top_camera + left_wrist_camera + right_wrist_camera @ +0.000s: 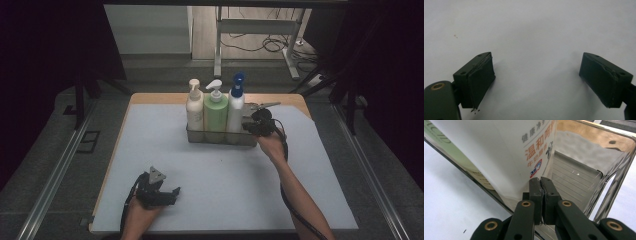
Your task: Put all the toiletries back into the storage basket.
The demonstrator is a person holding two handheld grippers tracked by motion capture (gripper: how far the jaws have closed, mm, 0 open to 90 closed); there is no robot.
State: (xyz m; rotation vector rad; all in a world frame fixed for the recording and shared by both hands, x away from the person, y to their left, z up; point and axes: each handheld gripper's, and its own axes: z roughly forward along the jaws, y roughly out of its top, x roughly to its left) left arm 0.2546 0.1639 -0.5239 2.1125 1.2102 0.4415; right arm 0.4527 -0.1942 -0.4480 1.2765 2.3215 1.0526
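A metal tray [220, 138] on the table holds three pump bottles: a cream one [194, 107], a green one [216, 114] and a white one with a blue pump [236, 107]. My right gripper [248, 121] is at the tray's right end. In the right gripper view its jaws [540, 180] stand pressed together astride the tray's thin wall [599, 202], right beside the white bottle [499, 152]. The green bottle [439, 137] shows behind it. My left gripper [172, 192] rests low near the table's front left, open, with nothing between its pads [480, 77].
A pale blue-grey mat [220, 175] covers the wooden table, bare around the tray. Metal rails run along both sides of the table. Behind it are a desk frame [260, 30] and cables on the floor.
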